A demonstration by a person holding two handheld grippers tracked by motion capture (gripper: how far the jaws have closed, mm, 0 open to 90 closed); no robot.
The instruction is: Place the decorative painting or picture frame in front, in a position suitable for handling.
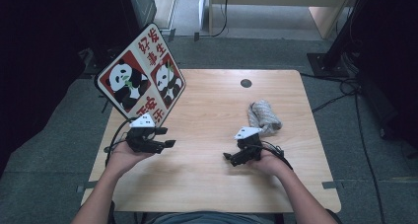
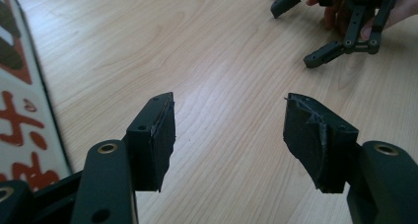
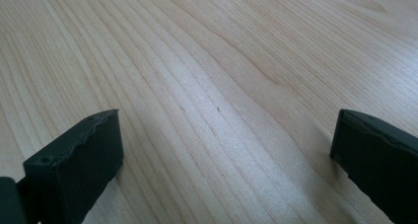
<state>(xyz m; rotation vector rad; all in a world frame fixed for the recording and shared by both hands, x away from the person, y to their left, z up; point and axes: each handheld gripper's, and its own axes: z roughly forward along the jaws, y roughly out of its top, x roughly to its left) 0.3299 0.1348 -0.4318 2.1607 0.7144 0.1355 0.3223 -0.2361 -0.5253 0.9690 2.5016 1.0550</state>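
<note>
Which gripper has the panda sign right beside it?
The left gripper: the panda sign stands tilted just behind it, at the table's left edge. The right gripper sits near the grey cloth bundle instead.

Counter: pale wood-grain top, matt, smooth, with fine straight grain lines plain in both gripper views; one small dark round insert near the far edge.

Panda sign board: flat stiff panel with a smooth printed face in red, black and white (faint sheen along the edge in the left gripper view) and a dark rim.

Cloth bundle: grey-beige fabric, coarse, rough weave, crumpled, matt.

Left hand-held gripper: matt black plastic, brass-coloured rivets at the joints; pad faces look rough and chipped.

Right hand-held gripper: the same matt black plastic, ridged pad edges.

Floor: grey carpet, dull.
</note>
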